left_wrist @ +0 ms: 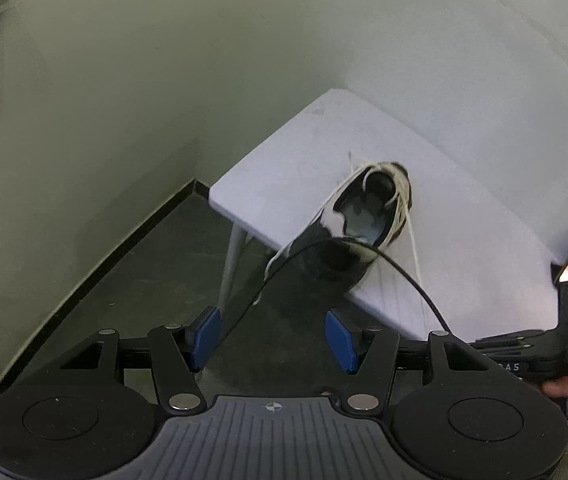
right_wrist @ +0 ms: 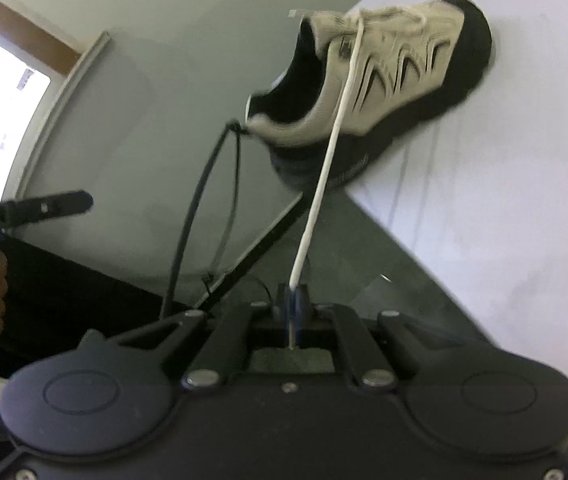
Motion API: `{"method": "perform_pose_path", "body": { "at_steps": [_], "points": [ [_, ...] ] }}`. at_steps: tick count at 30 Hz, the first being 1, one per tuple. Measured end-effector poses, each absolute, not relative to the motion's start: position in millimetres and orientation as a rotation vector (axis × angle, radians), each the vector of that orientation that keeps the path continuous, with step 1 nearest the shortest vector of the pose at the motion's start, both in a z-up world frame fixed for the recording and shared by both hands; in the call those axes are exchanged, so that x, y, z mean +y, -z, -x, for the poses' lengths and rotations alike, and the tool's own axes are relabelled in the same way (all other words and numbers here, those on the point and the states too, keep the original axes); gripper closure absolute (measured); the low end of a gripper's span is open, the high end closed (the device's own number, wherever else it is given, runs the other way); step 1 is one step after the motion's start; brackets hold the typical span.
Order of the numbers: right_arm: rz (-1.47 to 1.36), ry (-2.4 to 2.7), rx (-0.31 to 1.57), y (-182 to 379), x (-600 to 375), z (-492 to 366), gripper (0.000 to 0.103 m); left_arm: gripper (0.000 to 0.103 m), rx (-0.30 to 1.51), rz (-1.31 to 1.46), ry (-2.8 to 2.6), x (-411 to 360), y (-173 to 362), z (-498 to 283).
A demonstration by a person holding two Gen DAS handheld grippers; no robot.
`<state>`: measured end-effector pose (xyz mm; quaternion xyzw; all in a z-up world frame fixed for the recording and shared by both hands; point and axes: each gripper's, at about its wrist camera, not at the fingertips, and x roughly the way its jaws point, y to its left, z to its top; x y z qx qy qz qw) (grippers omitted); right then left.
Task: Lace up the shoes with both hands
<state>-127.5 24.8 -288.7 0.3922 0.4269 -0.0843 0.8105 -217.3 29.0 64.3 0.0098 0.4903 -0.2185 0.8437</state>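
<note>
- Your right gripper [right_wrist: 292, 305], low in the middle of the right view, is squeezed tight on the white lace [right_wrist: 334, 136]. The lace runs straight and tight from the blue pads up to the top of the shoe.
- Your left gripper [left_wrist: 271, 334], low in the left view, has let go. Its two blue pads stand apart with nothing between them.
- A thin black cable [left_wrist: 364, 252] bends across the left view, in front of the shoe. Do not grab it by mistake.
- The shoe [right_wrist: 384, 80] lies on its side at the edge of the white table [right_wrist: 504, 200], in the upper right of the right view. Its heel sticks out past the edge.
- In the left view the shoe [left_wrist: 348, 232] is in the middle, with its opening facing you. A second lace [left_wrist: 292, 240] hangs down its left side, over the table edge.
- I think the shoe is light and may slide or tip off if you pull hard.
- The lace is soft, floppy and thin, so it can slip out. Hold it close to its stiff tip, and pull gently.
- The loose hanging lace looks like the best thing for your left gripper to take.
</note>
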Motion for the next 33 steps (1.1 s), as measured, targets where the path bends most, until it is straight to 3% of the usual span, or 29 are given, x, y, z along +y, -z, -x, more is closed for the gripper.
{"method": "perform_pose_path", "body": {
  "at_steps": [3,5,7,13,18,21,28,33],
  "points": [
    [-0.827,0.252,0.889,280.8,22.2,132.4,0.092,0.050,1.032,-0.024,0.450,45.5,-68.3,224.3],
    [-0.797,0.294,0.861,271.6,17.4,131.3,0.075,0.050,1.039,-0.018,0.440,58.6,-70.3,227.7],
    [-0.749,0.351,0.833,261.2,7.3,126.9,0.064,0.049,1.046,-0.011,0.433,70.3,-71.7,230.1],
    [-0.682,0.472,0.776,253.4,-23.0,106.0,0.062,0.046,1.057,0.042,0.396,96.5,-72.5,240.6],
    [-0.915,0.467,0.626,271.5,-56.6,98.2,0.062,0.046,1.065,0.096,0.406,98.4,-67.2,252.6],
    [-1.015,0.471,0.577,283.4,-69.6,92.1,0.065,0.046,1.068,0.109,0.404,96.7,-67.0,255.6],
    [-1.148,0.471,0.551,305.4,-84.3,81.1,0.103,0.046,1.035,0.133,0.406,87.2,-76.2,250.9],
    [-1.159,0.444,0.534,301.9,-77.7,89.1,0.103,0.046,1.020,0.148,0.415,83.9,-80.1,242.9]
  ]
}}
